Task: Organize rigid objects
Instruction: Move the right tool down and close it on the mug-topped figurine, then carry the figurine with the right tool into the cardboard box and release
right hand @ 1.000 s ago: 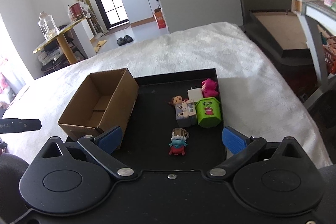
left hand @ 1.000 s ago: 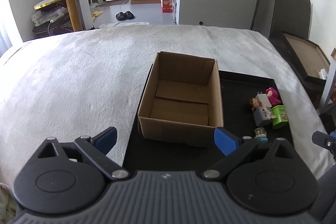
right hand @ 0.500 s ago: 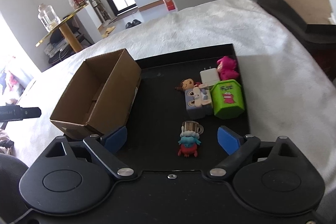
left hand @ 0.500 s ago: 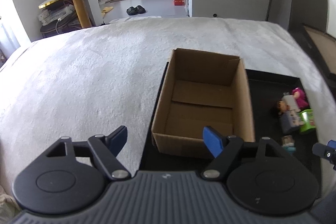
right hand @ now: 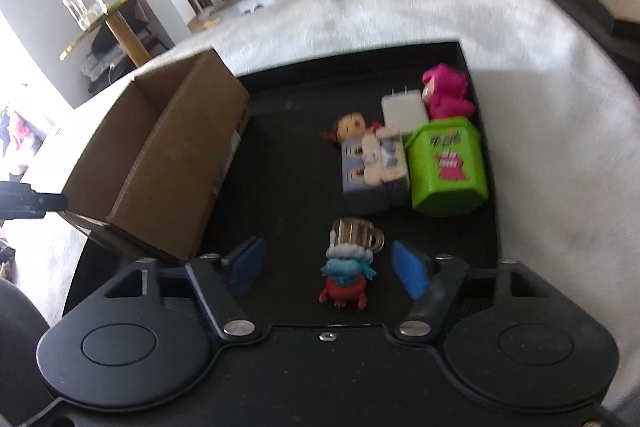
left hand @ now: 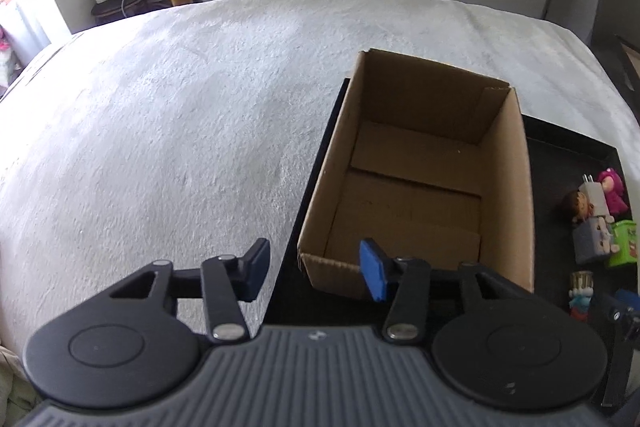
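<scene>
Step in hand: first pick, reach-and-close phase. Nothing is in the open brown cardboard box (left hand: 420, 187) yet; all toys sit on the black tray (right hand: 280, 187).

Right gripper (right hand: 326, 269): blue pads straddle the small red-and-teal figurine with a striped cup on its head (right hand: 346, 267). Jaws are closing, the figurine is between them, but a gap shows on both sides, so the pads are not pinching it yet. Frame is a bit blurred.

Left gripper (left hand: 316, 273): jaws closing too, half spread, with only the near left corner of the box and the tray edge between them; pads press on nothing. Probably going to steady the box, just a guess.

Where things are, right wrist view from the figurine:
- grey-blue block with white puppy figures (right hand: 374, 167) at 12 o'clock, near
- green hexagonal plastic tub (right hand: 448, 167) at 1 o'clock, touching the block
- white plug charger (right hand: 404, 107) and pink plush-looking bear figure (right hand: 444, 91) beyond, far right corner of the tray
- small brown-haired doll head (right hand: 350, 127) at 12 o'clock, behind the block
- box at 10 o'clock, left part of the tray, on a white fuzzy cover (left hand: 160, 127)

Next move calls for: finish the squeeze square on the figurine body, not the cup handle, lift clear, carry to 10 o'clock over the box rim, release inside. Figurine is small and top-heavy, so it may tip if 1 pad lands first.
</scene>
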Action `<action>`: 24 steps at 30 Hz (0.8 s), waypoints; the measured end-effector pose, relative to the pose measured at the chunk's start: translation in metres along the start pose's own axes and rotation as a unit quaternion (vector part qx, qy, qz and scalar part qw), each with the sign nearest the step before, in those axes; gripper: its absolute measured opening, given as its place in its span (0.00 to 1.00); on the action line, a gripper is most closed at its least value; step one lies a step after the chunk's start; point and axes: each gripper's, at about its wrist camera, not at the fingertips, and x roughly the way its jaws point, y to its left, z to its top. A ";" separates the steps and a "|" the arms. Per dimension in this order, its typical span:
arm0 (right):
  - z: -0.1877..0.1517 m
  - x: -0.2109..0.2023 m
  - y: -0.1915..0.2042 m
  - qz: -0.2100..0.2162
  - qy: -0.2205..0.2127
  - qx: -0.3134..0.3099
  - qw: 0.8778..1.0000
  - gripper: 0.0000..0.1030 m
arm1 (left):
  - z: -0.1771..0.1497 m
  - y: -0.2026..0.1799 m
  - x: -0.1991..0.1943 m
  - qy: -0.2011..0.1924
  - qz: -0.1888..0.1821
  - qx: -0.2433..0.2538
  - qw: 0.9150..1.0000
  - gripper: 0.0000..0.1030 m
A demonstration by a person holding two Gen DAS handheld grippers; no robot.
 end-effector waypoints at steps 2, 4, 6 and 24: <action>-0.002 0.007 -0.001 0.002 0.009 0.000 1.000 0.61 | 0.001 0.000 0.004 0.003 0.002 -0.006 1.000 0.40; -0.003 0.012 0.000 -0.006 0.013 -0.006 1.000 0.61 | 0.002 0.002 0.009 0.005 0.005 -0.016 1.000 0.38; -0.004 0.015 -0.001 -0.011 0.018 -0.009 1.000 0.61 | 0.004 0.004 0.013 0.009 0.009 -0.024 1.000 0.36; -0.007 0.021 -0.005 -0.026 0.030 -0.006 0.999 0.31 | -0.002 -0.013 0.011 0.012 0.024 0.017 1.000 0.07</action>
